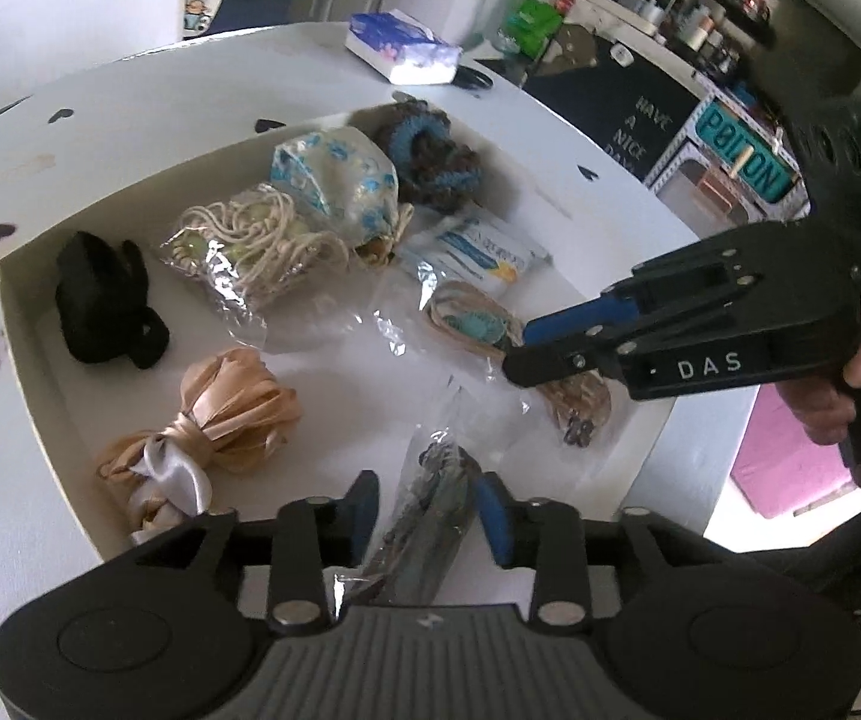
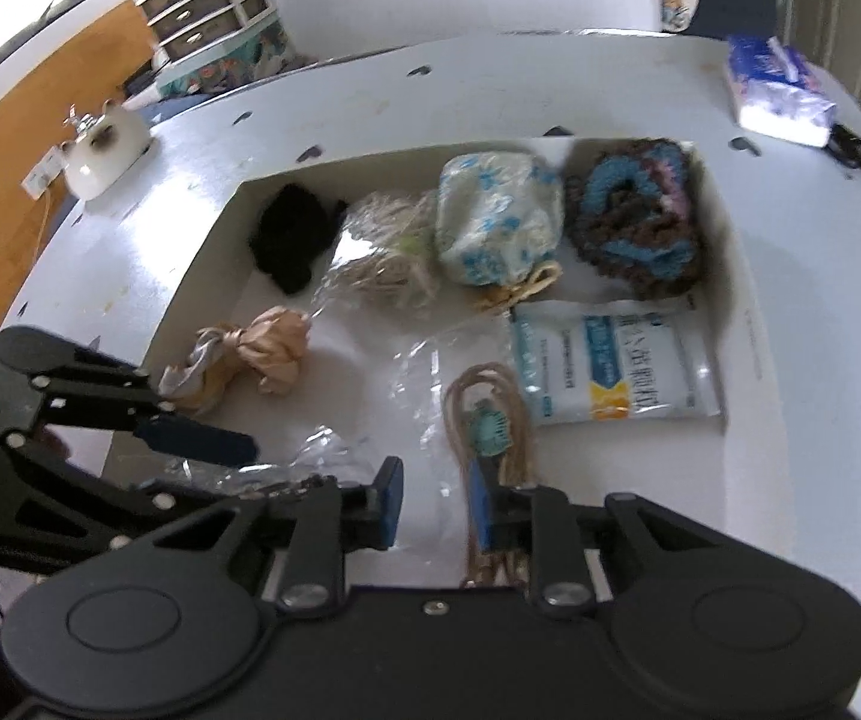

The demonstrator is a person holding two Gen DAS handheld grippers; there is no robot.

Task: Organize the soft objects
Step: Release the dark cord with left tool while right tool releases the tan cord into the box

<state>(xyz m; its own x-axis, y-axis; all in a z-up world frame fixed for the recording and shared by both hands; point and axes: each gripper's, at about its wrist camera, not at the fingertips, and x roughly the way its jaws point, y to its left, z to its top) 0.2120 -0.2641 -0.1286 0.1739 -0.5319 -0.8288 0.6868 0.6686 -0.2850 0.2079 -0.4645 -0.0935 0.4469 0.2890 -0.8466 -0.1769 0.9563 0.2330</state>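
So both grippers are mid-placement over the white box (image 2: 214, 228) on the bench: left gripper (image 1: 427, 510) apart around a dark bagged item (image 1: 430, 516), right gripper (image 2: 430, 501) apart beside the bagged cord (image 2: 490, 420), which next needs pinching properly.

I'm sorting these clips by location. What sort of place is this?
Most likely a lived-in home room, not a lab: a white table with heart marks, a plastic drawer unit against the wall, cluttered shelves of bottles and a dark floor mat with white lettering.
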